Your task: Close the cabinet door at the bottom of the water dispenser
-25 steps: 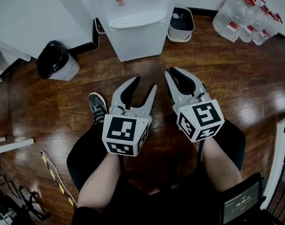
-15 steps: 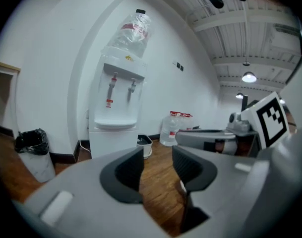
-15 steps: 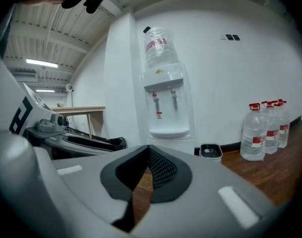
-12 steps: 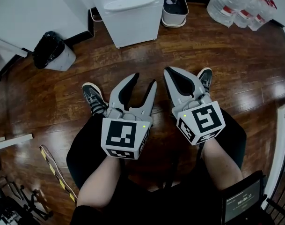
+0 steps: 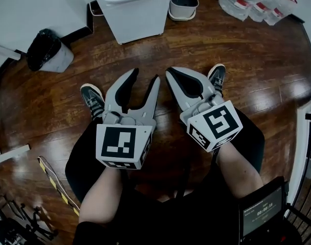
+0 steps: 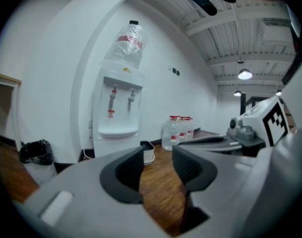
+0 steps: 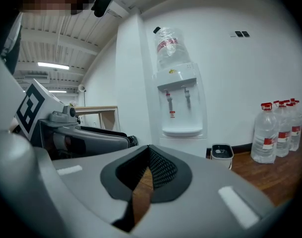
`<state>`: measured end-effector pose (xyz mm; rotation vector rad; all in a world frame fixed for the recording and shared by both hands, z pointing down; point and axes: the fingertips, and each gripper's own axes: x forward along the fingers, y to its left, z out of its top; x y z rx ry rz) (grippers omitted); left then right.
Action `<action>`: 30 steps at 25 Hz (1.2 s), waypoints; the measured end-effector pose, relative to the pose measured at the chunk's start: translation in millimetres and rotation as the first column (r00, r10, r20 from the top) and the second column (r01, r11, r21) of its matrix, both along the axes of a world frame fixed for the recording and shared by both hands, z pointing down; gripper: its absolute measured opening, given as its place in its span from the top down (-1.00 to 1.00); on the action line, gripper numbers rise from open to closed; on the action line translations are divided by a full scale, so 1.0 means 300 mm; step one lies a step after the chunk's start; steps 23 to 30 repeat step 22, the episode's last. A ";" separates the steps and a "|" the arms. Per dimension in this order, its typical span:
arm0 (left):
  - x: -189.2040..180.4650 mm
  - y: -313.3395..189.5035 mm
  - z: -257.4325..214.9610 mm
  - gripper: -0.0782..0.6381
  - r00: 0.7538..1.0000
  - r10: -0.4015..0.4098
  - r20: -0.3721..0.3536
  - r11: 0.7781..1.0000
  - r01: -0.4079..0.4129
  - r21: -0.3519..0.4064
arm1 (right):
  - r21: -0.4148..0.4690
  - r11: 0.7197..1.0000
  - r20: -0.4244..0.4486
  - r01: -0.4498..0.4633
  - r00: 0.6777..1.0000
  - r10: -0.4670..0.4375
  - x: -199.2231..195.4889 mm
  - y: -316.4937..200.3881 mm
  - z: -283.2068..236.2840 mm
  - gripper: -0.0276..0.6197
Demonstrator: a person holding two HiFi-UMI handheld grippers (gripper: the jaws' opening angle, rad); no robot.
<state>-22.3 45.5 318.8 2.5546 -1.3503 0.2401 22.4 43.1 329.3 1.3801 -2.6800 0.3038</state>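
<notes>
Head view looks down on the person's forearms, with the left gripper [image 5: 144, 75] and the right gripper [image 5: 171, 73] held side by side above two shoes [image 5: 92, 98] on the dark wooden surface [image 5: 221, 45]. The left gripper view shows its fingers [image 6: 126, 170] spread moderately with only bare boards between them. The right gripper view shows its fingers [image 7: 163, 170] pressed together at the tips, gripping nothing.

Well beyond both stands the water dispenser [image 5: 132, 6], against the white wall between a black-bagged bin [image 5: 45, 50] and a small white pail [image 5: 182, 1]. Spare bottles [image 5: 247, 1] sit further right. Its cabinet door [image 5: 140, 19] looks flush with the white front, though the steep angle leaves that uncertain.

No contact is under way, so this reads as standing off. If the door is ajar, the next move calls for stepping close, stooping, and pressing its free edge home with a shut gripper.
</notes>
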 end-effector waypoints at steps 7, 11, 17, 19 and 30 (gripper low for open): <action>-0.002 -0.013 -0.009 0.22 1.000 0.015 0.027 1.000 -0.015 -0.002 | -0.019 1.000 0.016 -0.002 1.000 0.002 -0.018 -0.012 -0.002 0.90; 0.011 -0.021 0.012 0.22 0.999 0.025 0.031 1.000 -0.025 -0.002 | -0.028 1.000 0.011 -0.011 1.000 0.012 -0.010 -0.020 -0.002 0.90; 0.020 -0.022 0.024 0.22 0.999 0.029 0.036 1.000 -0.028 -0.010 | -0.029 0.999 0.017 -0.017 1.000 0.017 -0.003 -0.020 -0.003 0.90; 0.033 -0.012 0.032 0.22 0.999 0.032 0.029 0.999 -0.032 -0.020 | -0.037 0.999 0.016 -0.019 1.000 0.019 0.008 -0.009 0.001 0.90; 0.068 0.027 0.060 0.22 0.999 0.050 0.010 0.997 -0.049 -0.056 | -0.063 0.998 0.008 -0.026 1.000 0.026 0.035 0.031 0.020 0.90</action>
